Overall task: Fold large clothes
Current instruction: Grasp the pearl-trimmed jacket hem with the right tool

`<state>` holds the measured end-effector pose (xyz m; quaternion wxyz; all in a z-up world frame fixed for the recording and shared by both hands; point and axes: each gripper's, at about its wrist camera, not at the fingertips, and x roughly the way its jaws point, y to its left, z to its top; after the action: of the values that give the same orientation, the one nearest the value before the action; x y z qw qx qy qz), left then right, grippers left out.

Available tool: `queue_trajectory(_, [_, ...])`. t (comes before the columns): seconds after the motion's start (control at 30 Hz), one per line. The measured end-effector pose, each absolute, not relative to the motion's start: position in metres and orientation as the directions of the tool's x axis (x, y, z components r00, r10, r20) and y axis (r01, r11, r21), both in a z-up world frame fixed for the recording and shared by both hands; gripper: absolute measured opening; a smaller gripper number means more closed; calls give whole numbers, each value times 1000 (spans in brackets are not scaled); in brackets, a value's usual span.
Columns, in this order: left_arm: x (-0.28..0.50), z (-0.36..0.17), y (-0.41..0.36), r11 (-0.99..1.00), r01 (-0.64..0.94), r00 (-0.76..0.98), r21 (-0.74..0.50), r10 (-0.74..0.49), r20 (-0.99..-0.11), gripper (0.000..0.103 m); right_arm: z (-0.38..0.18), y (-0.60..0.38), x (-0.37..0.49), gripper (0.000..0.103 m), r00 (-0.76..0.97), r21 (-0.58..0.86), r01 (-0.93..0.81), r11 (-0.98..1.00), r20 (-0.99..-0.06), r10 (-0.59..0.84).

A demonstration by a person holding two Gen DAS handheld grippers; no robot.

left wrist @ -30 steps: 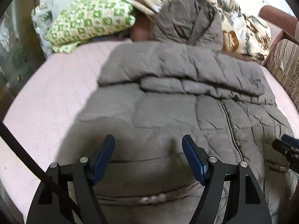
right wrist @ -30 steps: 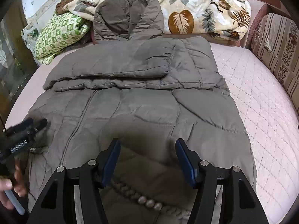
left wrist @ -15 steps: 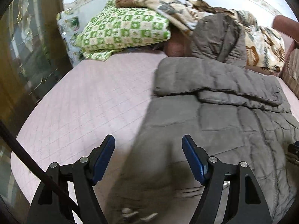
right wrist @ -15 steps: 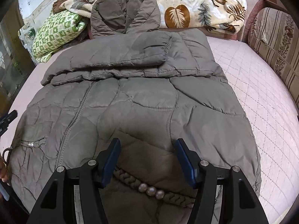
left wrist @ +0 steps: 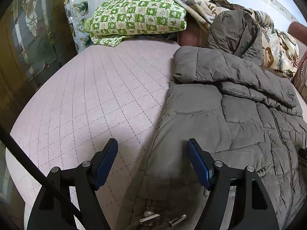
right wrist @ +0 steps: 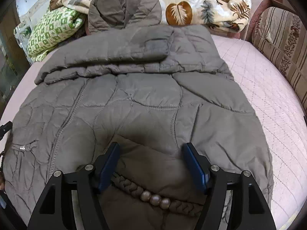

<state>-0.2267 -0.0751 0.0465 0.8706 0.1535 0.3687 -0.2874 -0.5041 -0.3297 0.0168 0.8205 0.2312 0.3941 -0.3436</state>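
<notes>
The coat [right wrist: 145, 99] lies flat on the bed [left wrist: 92, 99], filling the frame's center. Left tool [left wrist: 152, 163] gapes wide at its edge; right tool [right wrist: 150, 164] wide over its hem.

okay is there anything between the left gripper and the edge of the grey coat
Nothing visible does. The open left gripper hangs right over the grey coat, at its left edge on the pink bedspread, with no other object between the fingers and the fabric.

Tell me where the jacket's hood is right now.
In the right wrist view the hood lies at the top centre, propped between the green checked pillow and the leaf-print blanket.
</notes>
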Motion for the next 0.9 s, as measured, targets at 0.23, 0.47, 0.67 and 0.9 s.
queue_trajectory(0.23, [-233,49,-73,782,621,568,58,-397,-721,74,32,-316,-518,74,498,127,734,667,-769,-401])
queue_trajectory(0.47, [-244,50,-78,765,640,566,73,-405,-718,74,19,-311,-513,78,471,110,722,683,-802,-368])
queue_trajectory(0.67, [-258,67,-90,744,666,562,50,-457,-689,74,30,-307,-516,78,496,103,721,685,-767,-407])
queue_trajectory(0.9, [-271,81,-135,696,718,519,15,-521,-677,75,13,-309,-509,87,478,107,713,693,-797,-369])
